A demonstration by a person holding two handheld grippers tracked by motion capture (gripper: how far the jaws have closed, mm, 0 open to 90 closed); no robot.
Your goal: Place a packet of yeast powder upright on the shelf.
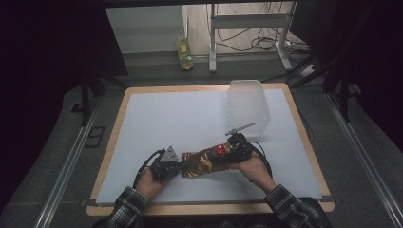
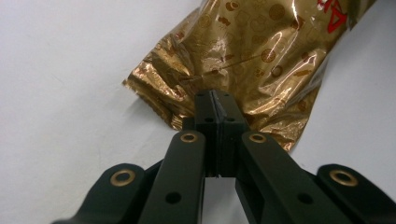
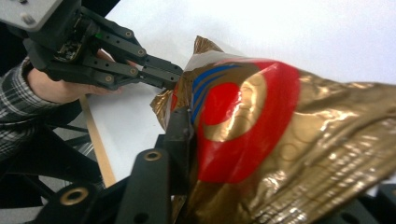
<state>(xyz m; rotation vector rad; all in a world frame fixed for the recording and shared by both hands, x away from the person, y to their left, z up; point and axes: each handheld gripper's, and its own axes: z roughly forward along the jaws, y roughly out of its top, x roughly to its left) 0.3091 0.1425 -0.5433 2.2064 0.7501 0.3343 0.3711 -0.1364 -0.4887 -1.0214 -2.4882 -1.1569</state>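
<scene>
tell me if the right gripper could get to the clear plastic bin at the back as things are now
Probably not right away. The right gripper is shut on the gold snack bag, which the left gripper pinches at its other end. The white table between it and the clear plastic bin looks bare.

Looking along my left gripper [image 2: 215, 100], I see its two black jaws pressed together, no gap between them, pinching the crimped bottom edge of a gold foil snack bag [image 2: 243, 56]. The bag stretches away from the jaws toward the upper right, its shiny film wrinkled and printed with small round brown motifs; a bit of red lettering [image 2: 334, 18] shows at the top right corner. It lies on a plain white table surface [image 2: 65, 70]. Brass-coloured rivets dot the gripper's linkage arms below.
</scene>
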